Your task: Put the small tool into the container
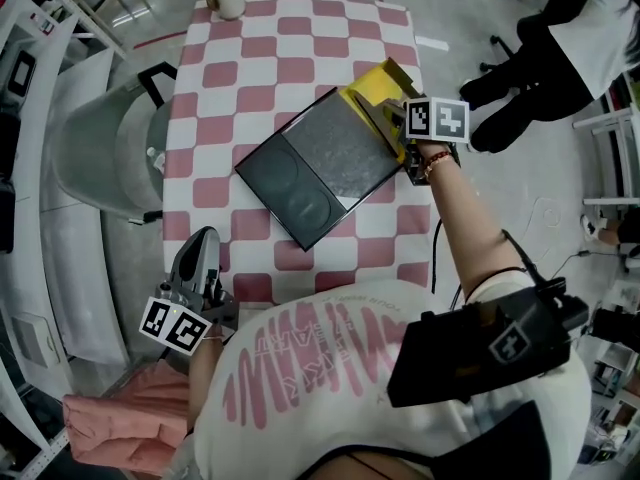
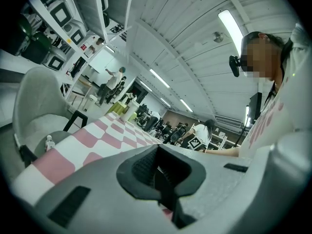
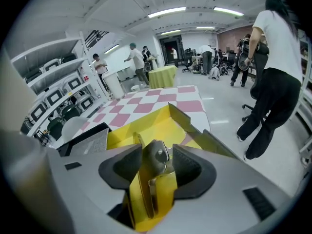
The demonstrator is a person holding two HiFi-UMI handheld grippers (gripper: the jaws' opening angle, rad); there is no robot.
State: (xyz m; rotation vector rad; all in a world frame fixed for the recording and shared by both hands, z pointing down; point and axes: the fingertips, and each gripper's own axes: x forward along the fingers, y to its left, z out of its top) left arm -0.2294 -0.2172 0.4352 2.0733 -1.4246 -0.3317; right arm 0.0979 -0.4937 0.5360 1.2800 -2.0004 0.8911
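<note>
The small tool (image 3: 158,155) is judged delivered into the yellow container (image 3: 183,125), mid-frame, between the right gripper's (image 3: 157,165) spread jaws; the left gripper (image 2: 158,172) is closed, empty.

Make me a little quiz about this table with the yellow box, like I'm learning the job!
1. True or false: the right gripper is at the yellow box.
2. What sits between the right gripper's jaws? A) a cup B) a small metal tool C) nothing
3. Fill in: the tablecloth is covered in pink and white ____.

Key: 1 true. 2 B, and the jaws stand open around it, not pressing on it. 3 squares.
</note>
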